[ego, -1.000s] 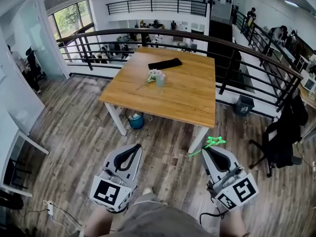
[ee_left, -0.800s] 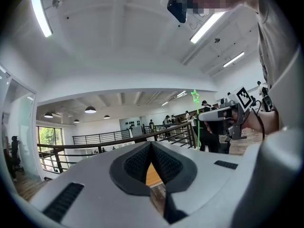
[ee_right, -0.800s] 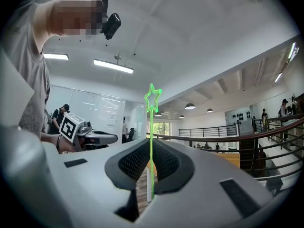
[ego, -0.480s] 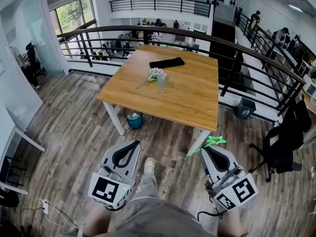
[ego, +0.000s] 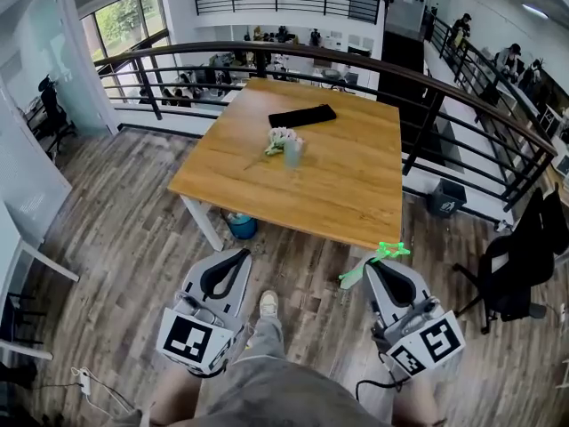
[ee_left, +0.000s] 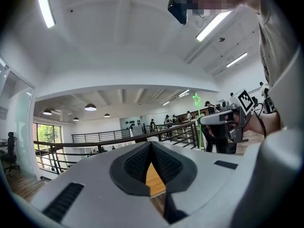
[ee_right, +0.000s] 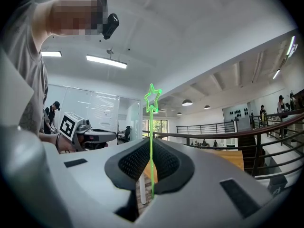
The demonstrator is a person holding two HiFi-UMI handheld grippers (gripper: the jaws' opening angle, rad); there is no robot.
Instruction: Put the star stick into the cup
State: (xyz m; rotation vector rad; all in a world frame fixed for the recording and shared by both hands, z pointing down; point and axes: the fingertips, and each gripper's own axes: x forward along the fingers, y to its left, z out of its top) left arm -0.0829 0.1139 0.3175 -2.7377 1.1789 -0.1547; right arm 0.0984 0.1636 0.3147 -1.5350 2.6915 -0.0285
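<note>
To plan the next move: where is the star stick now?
In the head view, lower right: the right gripper holds the star stick, close to the table's near right corner.

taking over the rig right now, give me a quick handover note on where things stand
Right gripper: shut on the green star stick, star end out past the tips.
Left gripper: shut, nothing in it.
Cup: upright near the middle of the wooden table, well ahead of both grippers.
Done: stick is picked up.
Left: walk up to the table, bring the stick over the cup, lower it in, let go.
</note>
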